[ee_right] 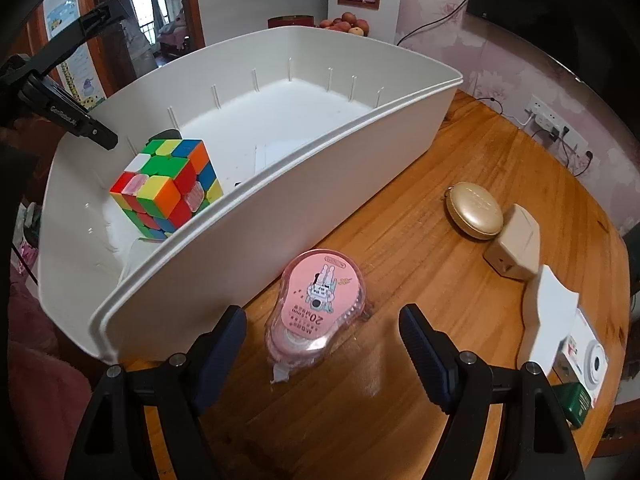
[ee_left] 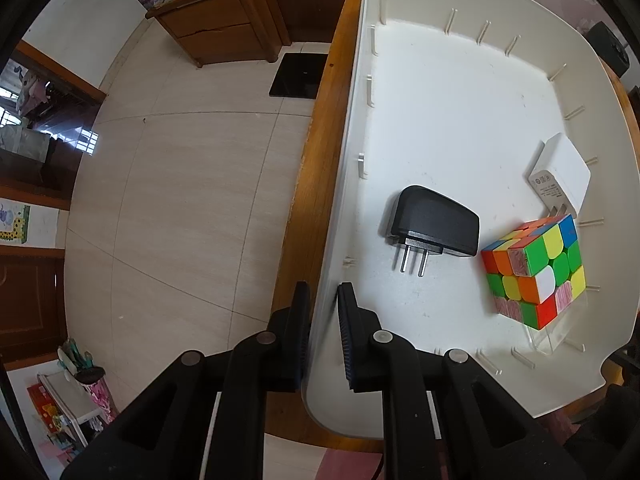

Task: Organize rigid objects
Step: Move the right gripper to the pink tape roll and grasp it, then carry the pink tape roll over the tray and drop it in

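Note:
A white plastic bin (ee_left: 440,120) stands on the wooden table and holds a black plug adapter (ee_left: 434,222), a white charger (ee_left: 560,178) and a colourful puzzle cube (ee_left: 534,272). My left gripper (ee_left: 323,304) is shut on the bin's side wall, one finger outside and one inside. In the right wrist view the bin (ee_right: 304,184) and the cube (ee_right: 168,188) show at the left. My right gripper (ee_right: 322,334) is open, with a pink correction-tape dispenser (ee_right: 316,304) lying on the table between its fingers.
On the wooden table (ee_right: 420,264) to the right lie a gold round case (ee_right: 476,210), a beige adapter (ee_right: 516,248), a white block (ee_right: 548,312) and a small box with a camera picture (ee_right: 588,360). The table edge and tiled floor (ee_left: 180,200) lie left of the bin.

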Available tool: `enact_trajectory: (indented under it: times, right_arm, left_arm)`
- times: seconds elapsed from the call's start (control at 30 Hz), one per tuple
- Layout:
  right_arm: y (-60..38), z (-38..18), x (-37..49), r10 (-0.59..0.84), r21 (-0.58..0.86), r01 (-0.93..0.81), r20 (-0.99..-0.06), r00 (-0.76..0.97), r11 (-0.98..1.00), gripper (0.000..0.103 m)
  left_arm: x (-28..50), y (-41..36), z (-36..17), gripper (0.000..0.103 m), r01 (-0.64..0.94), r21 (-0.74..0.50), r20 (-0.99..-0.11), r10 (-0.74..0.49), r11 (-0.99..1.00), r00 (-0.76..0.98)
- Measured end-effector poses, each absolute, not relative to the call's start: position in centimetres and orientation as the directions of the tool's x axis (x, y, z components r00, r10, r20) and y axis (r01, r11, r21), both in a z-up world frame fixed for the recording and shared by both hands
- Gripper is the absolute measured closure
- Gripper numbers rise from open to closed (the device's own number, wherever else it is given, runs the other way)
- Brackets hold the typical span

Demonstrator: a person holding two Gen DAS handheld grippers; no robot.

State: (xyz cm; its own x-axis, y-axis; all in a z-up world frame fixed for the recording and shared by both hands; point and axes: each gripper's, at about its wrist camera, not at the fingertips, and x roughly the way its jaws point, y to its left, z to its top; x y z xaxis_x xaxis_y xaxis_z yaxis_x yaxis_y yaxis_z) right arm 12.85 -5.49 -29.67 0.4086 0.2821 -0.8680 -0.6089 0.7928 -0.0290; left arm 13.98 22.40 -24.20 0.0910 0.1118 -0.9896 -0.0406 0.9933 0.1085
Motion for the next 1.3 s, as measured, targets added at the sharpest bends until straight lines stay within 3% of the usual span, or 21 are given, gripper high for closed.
enact_trajectory:
  times: [0.5, 0.6, 1.3]
  right_arm:
    - [-5.3, -30.6, 13.9, 0.285, -0.007, -0.611, -0.880, 0.379, 0.792, 0.039]
    - [-5.0, -30.5, 14.0, 0.285, -0.008, -0.610, -0.880, 0.381, 0.792, 0.046]
    - [-6.8, -30.2, 13.0, 0.256, 0.065, -0.449, -0.889, 0.380, 0.891, 0.047]
  left_arm:
    - [14.0, 22.3, -24.1, 0.086, -0.029, 0.109, -0.990, 0.111, 0.994, 0.092]
    - [14.1, 22.3, -24.2, 0.086, -0.031, 0.108, -0.990, 0.110, 0.994, 0.089]
    - [14.2, 22.3, -24.7, 0.086, 0.022, 0.094, -0.991, 0.091, 0.995, 0.096]
